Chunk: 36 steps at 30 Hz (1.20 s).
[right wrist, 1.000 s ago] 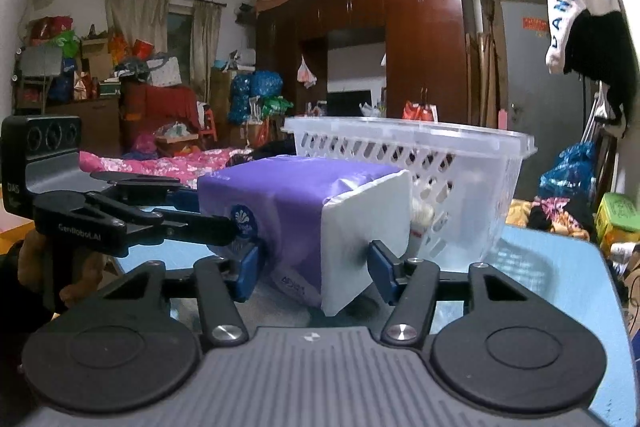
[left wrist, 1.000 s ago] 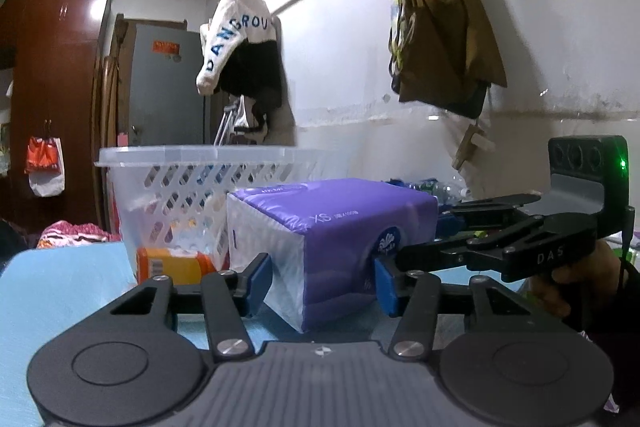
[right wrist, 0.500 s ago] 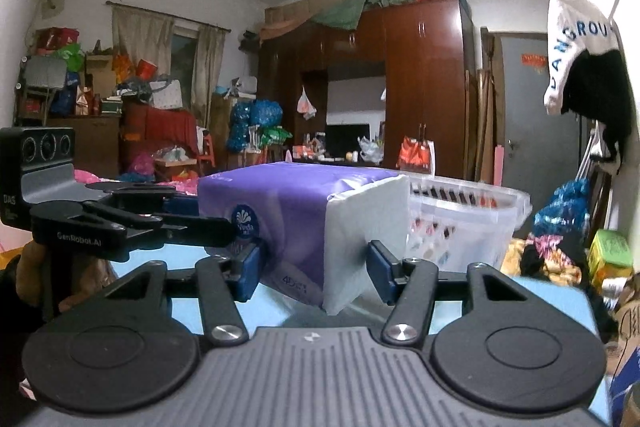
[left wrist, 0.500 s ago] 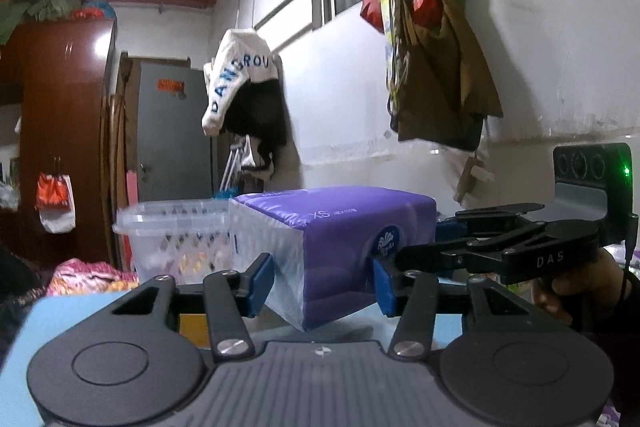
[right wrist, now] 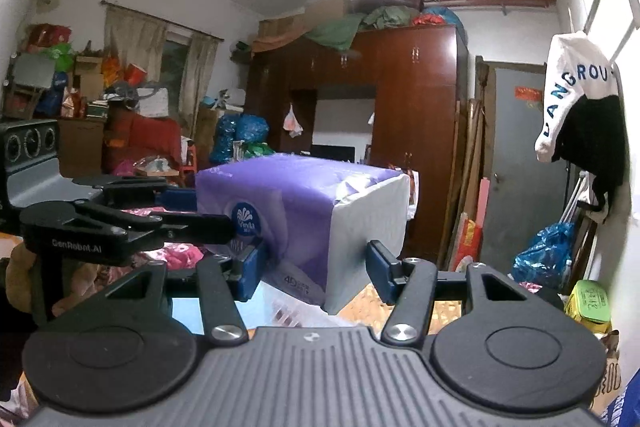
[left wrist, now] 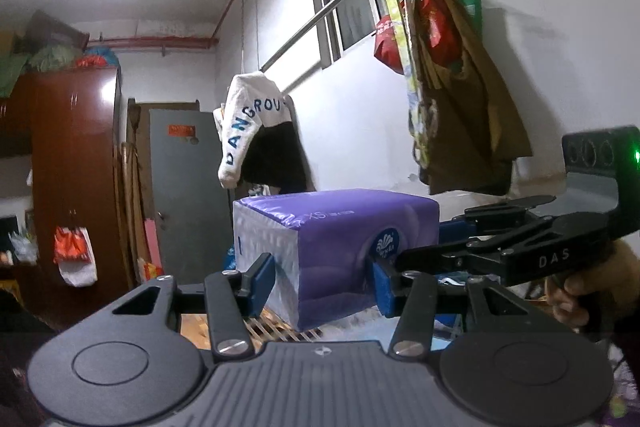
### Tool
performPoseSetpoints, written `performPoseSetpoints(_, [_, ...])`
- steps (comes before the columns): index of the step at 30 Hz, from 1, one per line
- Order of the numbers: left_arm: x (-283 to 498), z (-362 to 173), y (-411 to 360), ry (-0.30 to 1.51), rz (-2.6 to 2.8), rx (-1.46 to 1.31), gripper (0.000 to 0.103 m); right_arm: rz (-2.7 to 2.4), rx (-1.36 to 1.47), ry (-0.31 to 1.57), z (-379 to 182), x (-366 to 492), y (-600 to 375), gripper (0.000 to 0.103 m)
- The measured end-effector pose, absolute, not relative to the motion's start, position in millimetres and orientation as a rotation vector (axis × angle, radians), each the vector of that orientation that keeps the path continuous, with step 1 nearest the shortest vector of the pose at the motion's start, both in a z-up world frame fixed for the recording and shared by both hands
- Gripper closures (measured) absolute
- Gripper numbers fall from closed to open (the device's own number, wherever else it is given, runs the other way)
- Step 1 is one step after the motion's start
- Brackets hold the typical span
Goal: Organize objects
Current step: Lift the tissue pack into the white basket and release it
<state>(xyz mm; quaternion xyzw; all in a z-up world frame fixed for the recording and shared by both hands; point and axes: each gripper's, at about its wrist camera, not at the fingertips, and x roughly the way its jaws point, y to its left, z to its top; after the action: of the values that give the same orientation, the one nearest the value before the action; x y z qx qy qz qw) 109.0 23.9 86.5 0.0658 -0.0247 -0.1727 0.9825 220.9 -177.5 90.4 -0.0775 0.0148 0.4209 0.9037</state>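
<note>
A purple and white tissue pack (left wrist: 332,251) is held in the air between both grippers. My left gripper (left wrist: 324,285) is shut on one corner of it, blue pads pressing its sides. My right gripper (right wrist: 316,269) is shut on the opposite corner of the tissue pack (right wrist: 304,219). Each gripper shows in the other's view: the right gripper (left wrist: 500,251) at the right, the left gripper (right wrist: 120,223) at the left. The white slatted basket (left wrist: 280,329) is just visible below the pack; a bit of it (right wrist: 292,311) also shows in the right wrist view.
Bags (left wrist: 452,99) hang from a rail on the right wall. A white and black jacket (left wrist: 256,131) hangs by a grey door (left wrist: 184,195). A brown wardrobe (right wrist: 400,131) and piled clutter (right wrist: 132,139) fill the room behind.
Both grippers have lifted the tissue pack upward together. The basket and blue table have dropped from the middle of view to the bottom edge, and the ceiling light has come into view.
</note>
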Motion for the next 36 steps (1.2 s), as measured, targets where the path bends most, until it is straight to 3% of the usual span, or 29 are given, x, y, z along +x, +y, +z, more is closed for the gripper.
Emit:
performPoseSetpoints(7, [163.0, 101.5, 32.0, 0.037, -0.324, 0.148, 0.051, 0.811, -0.181, 0.119, 83.1, 257.0, -162.8, 0.046])
performPoseSetpoints(21, [260.4, 60.4, 52.6, 0.292, -0.266, 0.082, 0.050, 0.725, -0.227, 0.328, 44.4, 300.1, -132.3, 0.047])
performPoseSetpoints(24, [263.0, 58.1, 56.0, 0.304, -0.262, 0.065, 0.047, 0.699, -0.234, 0.317, 46.9, 294.5, -135.5, 0.040])
performPoseSetpoints(26, [253.0, 60.5, 61.9, 0.262, -0.248, 0.032, 0.040, 0.646, -0.200, 0.270, 48.5, 279.7, -150.3, 0.008])
performPoseSetpoints(27, [244.6, 63.0, 65.5, 0.237, -0.233, 0.009, 0.030, 0.641, -0.173, 0.249, 48.6, 269.4, -160.1, 0.003])
performPoseSetpoints(29, [219.9, 64.3, 71.8, 0.191, -0.219, -0.028, 0.022, 0.646, -0.146, 0.219, 45.1, 244.8, -178.8, 0.000])
performPoseSetpoints(36, [129.3, 12.7, 64.5, 0.254, -0.265, -0.042, 0.019, 0.710, -0.016, 0.352, -18.6, 193.2, -241.9, 0.000])
